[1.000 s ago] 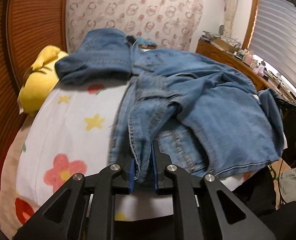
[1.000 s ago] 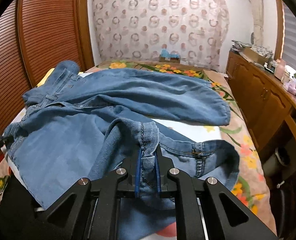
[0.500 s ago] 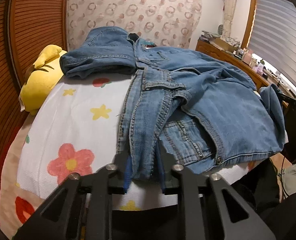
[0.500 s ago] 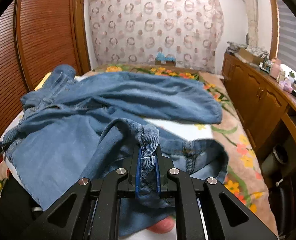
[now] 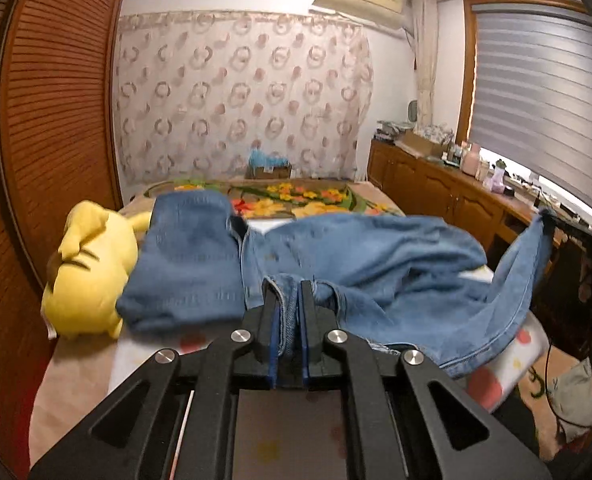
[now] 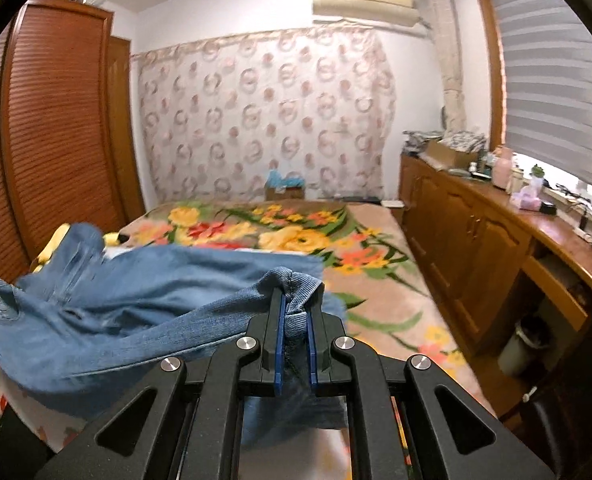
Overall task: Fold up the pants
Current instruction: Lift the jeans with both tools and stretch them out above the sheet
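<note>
Blue denim pants (image 5: 375,264) hang stretched above the bed between my two grippers. My left gripper (image 5: 288,292) is shut on a bunched edge of the pants, near the waistband. My right gripper (image 6: 295,296) is shut on another bunched edge of the pants (image 6: 136,312), lifted above the bed. In the left wrist view the far right corner of the denim (image 5: 535,240) is held up by the other gripper. One folded part (image 5: 188,264) rests on the bed at the left.
A yellow plush toy (image 5: 88,276) lies at the bed's left side by the wooden louvered wardrobe (image 5: 48,120). The floral bedspread (image 6: 296,236) stretches to the curtained wall. Wooden cabinets (image 6: 475,248) with clutter line the right, under a window blind.
Both grippers have lifted the pants up off the bed and levelled out. The left gripper, loose around the denim half a second ago, is now closed on it. The denim is pulled taut between them.
</note>
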Demonstrator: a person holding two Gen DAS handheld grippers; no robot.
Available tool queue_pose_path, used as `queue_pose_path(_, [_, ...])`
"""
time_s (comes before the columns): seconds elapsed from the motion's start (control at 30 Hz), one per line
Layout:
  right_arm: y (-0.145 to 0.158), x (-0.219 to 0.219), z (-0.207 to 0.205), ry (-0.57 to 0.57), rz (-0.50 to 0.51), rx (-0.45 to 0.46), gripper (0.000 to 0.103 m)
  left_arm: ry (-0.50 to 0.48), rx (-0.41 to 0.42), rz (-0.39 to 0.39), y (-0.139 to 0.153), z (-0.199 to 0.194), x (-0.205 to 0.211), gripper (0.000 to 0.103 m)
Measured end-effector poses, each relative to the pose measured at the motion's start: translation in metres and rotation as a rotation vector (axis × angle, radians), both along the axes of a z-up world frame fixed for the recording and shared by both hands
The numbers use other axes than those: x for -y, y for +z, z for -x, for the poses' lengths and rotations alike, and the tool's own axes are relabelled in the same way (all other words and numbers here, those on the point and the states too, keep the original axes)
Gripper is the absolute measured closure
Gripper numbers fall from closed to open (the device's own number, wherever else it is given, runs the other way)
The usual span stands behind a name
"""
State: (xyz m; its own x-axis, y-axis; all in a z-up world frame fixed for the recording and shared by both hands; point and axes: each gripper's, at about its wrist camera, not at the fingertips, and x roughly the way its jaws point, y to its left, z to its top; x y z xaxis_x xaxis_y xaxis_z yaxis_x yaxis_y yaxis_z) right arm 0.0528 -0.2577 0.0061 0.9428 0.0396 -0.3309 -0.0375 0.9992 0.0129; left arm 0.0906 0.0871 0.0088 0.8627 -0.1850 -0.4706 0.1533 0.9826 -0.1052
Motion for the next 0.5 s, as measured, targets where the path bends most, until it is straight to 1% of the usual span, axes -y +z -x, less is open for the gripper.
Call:
queue_pose_path(0.07, [-0.001,0.006,-0.003,-0.018,-0.012,0.008,0.095,0.006,0.013,-0.001,0.01,-0.015,-0.001,0.094])
queue_pose_path(0.17, [-0.002,0.01,-0.009,-0.038,-0.025,0.015,0.095,0.006,0.019,-0.003,0.018,-0.033,0.001,0.094])
queue_pose_path(0.3, [-0.009,0.003,-0.026,-0.036,-0.066,0.015,0.095,0.013,0.017,-0.019,0.02,-0.051,0.004,0.094])
queue_pose_path(0.5, [-0.014,-0.003,-0.054,-0.032,-0.054,-0.003,0.095,0.034,-0.006,-0.014,0.016,-0.085,0.0,0.094])
